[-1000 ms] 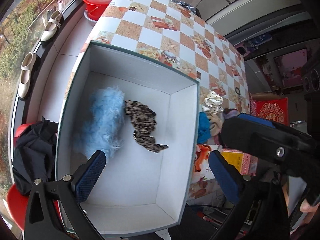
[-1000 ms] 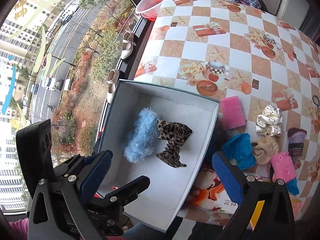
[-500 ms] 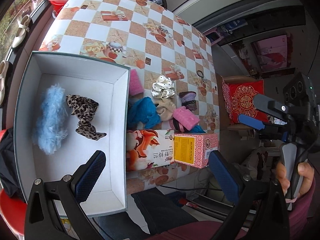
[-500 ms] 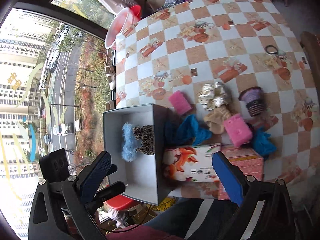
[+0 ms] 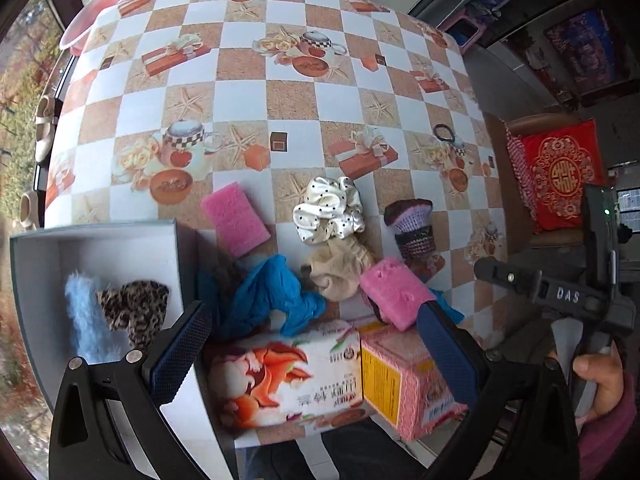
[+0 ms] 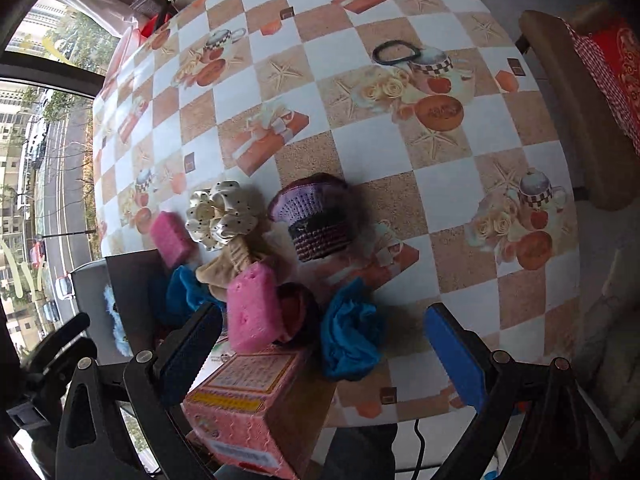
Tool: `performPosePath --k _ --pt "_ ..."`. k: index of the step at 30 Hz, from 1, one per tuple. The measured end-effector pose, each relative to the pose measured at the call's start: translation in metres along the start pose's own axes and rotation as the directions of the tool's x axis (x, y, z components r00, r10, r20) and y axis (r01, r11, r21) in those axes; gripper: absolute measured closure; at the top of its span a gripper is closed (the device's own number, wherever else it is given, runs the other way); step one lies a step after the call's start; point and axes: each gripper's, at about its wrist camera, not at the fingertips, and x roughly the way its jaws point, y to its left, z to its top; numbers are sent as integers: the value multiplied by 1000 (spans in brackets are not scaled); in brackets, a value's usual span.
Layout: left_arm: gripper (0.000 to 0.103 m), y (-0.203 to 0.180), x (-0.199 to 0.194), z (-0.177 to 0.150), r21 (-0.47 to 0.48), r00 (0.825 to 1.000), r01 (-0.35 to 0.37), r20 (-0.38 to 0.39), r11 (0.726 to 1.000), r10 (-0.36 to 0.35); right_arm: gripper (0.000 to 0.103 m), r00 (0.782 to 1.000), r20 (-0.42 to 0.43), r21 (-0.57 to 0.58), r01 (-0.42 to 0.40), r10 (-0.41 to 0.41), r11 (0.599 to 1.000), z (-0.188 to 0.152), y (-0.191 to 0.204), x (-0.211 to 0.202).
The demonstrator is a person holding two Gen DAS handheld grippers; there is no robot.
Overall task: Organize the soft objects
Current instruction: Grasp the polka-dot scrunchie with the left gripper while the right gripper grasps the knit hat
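A white box (image 5: 120, 236) at the left holds a fluffy blue piece (image 5: 82, 320) and a leopard scrunchie (image 5: 134, 308). Right of it lies a pile: pink sponge (image 5: 236, 218), dotted white scrunchie (image 5: 330, 210), beige cloth (image 5: 340, 268), blue cloth (image 5: 272, 296), second pink sponge (image 5: 394, 292), purple knit piece (image 5: 412, 224). My left gripper (image 5: 316, 340) hangs open and empty above the pile's near edge. My right gripper (image 6: 324, 344) is open low over another blue cloth (image 6: 350, 332), which lies between its fingers, untouched. The pink sponge (image 6: 252, 312) sits just left of it.
A printed tissue box (image 5: 288, 376) and a pink carton (image 5: 404, 384) stand at the table's near edge, close under both grippers. A black hair tie (image 6: 396, 50) lies farther back on the checked cloth. A hand holds the right gripper's handle (image 5: 560, 292). A chair stands at the right.
Both grippers have swung right, away from the box and over the pile. The right one has dropped much closer to the table. Both stayed open and empty.
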Motion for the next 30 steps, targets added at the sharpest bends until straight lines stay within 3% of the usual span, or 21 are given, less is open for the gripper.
performPosePath --k 8,13,21,22,23,26,28,29,30 --pt "0 -27 93 58 29 984 -139 -108 990 141 1 999 -13 -104 36 -37 994 25 1 53" --pt "0 -20 129 66 21 964 -200 -174 980 201 1 999 -20 -155 39 -42 987 33 0 74" --pt "6 -9 158 67 33 947 -215 -239 976 216 2 998 7 -264 60 -60 963 45 11 97" --pt "6 -10 157 67 39 945 -225 -234 974 228 4 998 11 -265 60 -60 962 46 12 98" --pt "7 -10 156 68 45 945 -231 -230 972 235 17 998 11 -264 56 -55 963 47 11 99" --pt "11 -12 153 66 64 942 -235 -230 970 243 39 998 17 -265 56 -54 963 53 11 97" --pt "20 -13 147 64 81 944 -241 -213 967 253 47 999 12 -267 44 -43 963 56 12 94" --pt "33 -14 142 63 91 947 -243 -196 966 256 52 1000 9 -254 28 -26 967 58 11 93" --pt "56 -14 136 63 100 953 -231 -176 968 246 52 1000 11 -235 15 -12 972 60 9 89"
